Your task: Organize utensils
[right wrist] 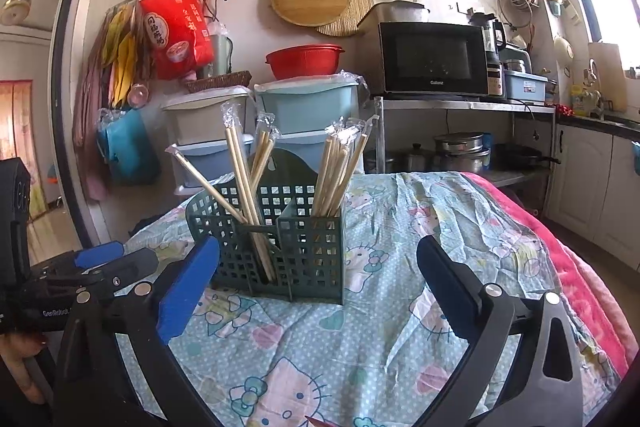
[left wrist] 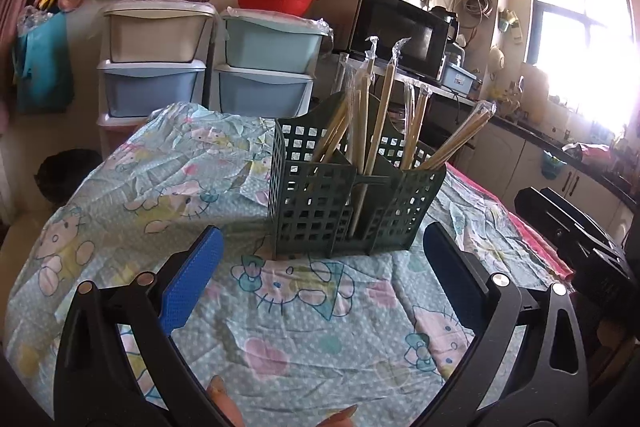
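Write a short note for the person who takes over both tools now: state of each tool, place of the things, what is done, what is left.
Left tool: open, empty, low over the cloth, short of the basket.
Right tool: open wide, empty, also facing the basket.
Basket: green, upright on the cloth, near the table's middle.
Chopsticks: wrapped pairs all stand in the basket's compartments, leaning.
Done: every utensil in view is in the basket.
Left: nothing loose shows on the cloth; check outside the views, then pull both tools back.

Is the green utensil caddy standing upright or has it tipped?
Upright. The green caddy sits flat on the patterned tablecloth, its walls vertical, and the wrapped chopsticks stand in its compartments, leaning out the open top.
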Available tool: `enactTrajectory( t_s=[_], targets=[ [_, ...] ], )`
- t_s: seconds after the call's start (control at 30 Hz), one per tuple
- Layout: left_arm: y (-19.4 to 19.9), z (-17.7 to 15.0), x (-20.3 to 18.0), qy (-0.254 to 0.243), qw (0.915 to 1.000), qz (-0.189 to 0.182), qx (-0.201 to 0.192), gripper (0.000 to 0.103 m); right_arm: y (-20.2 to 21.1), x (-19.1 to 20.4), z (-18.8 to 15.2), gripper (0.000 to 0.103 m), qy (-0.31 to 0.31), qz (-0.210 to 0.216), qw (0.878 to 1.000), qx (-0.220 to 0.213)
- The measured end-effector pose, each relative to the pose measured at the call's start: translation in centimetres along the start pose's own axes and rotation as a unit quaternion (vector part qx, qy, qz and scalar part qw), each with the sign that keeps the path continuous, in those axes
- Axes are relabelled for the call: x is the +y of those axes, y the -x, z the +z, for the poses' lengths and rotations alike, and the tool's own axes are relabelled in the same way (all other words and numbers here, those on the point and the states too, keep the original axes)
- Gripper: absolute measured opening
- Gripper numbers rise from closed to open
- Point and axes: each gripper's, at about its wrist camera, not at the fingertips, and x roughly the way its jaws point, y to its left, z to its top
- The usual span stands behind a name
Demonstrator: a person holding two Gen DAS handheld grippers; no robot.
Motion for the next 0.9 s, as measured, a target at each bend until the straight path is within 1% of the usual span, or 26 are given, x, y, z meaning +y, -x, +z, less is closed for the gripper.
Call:
enactTrajectory(
  t_s=[0.23, 0.67, 0.9],
  targets=[
    [0.16, 0.12, -0.03, -0.001, 1.0000, 0.008, -0.001, 0.092, 0.15, -0.06, 0.05, 0.096, -0.003, 0.002, 1.000, -0.002],
    [0.22, 0.14, -0.01, 0.000, 1.0000, 0.010, 0.001, 0.092, 0.15, -0.01, 0.09, 0.096, -0.001, 0.000, 1.000, -0.002],
    [0.64, 0.30, 0.25, 0.007, 0.9999, 0.009, -0.006, 0.092, 0.33, 0.05, -0.01, 0.096, -0.003, 0.001, 1.000, -0.002]
  ],
)
